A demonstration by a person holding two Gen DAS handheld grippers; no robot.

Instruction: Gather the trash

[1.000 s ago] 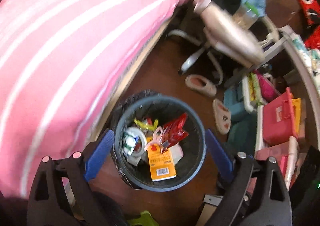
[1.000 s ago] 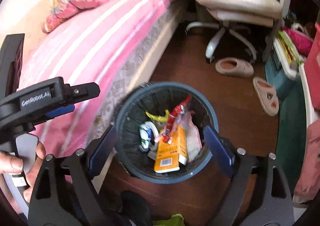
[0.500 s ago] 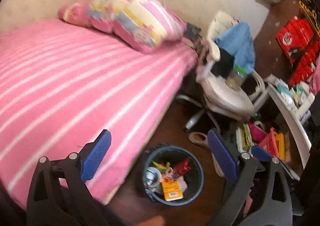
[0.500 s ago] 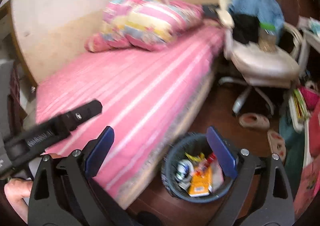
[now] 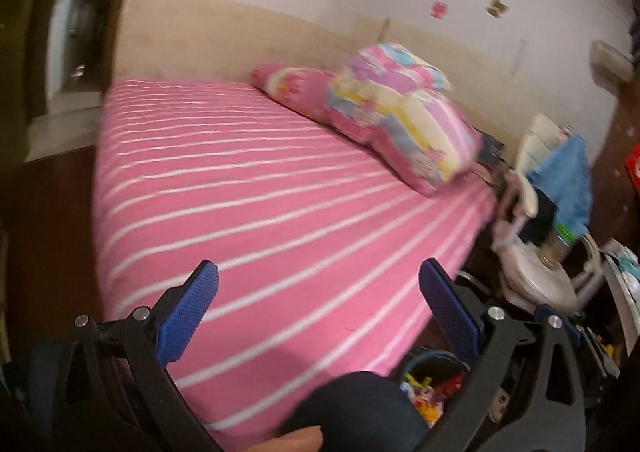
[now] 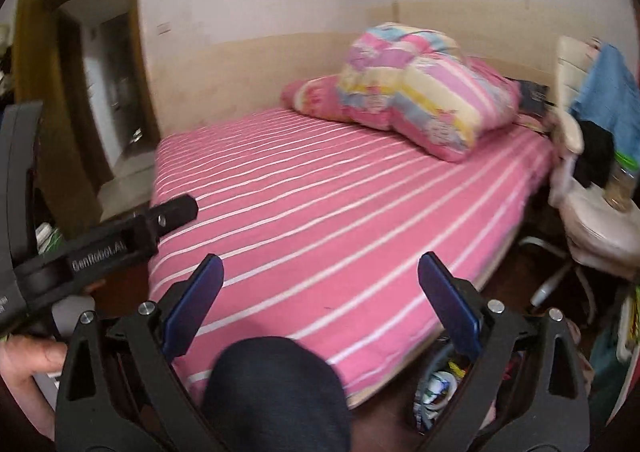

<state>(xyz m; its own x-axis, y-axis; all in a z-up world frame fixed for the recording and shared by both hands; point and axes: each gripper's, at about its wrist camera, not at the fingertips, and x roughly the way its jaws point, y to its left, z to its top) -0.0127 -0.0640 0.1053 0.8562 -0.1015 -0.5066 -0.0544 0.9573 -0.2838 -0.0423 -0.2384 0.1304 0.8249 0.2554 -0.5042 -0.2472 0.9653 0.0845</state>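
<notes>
The left gripper (image 5: pixel 318 290) with black arms and blue ribbed pads is standing with its jaws wide apart, and nothing is lying between them. Its jaws have just been opening further. The right gripper (image 6: pixel 320 286) of the same make is also spread wide and is carrying nothing — its jaws too have just been opening.

Both cameras are looking over a bed with a pink sheet with thin white stripes (image 5: pixel 260 191). At the far right corner of the bed a folded quilt in pink, yellow and pale blue (image 6: pixel 424 91) is lying on a pink pillow.

The round dark blue trash bin (image 5: pixel 434 362) is standing on the dark wooden floor, just beside the near right corner of the bed. In the left view only its rim and part of the inside are showing, behind the right finger. Inside it colourful trash is lying — yellow and red wrappers (image 5: pixel 424 384) and something white; the pieces are too blurred to name. In the right view the bin (image 6: pixel 440 380) is partly hidden behind the right finger.

A white office chair (image 6: pixel 592 211) is standing past the bin, with a blue cloth over its back.
</notes>
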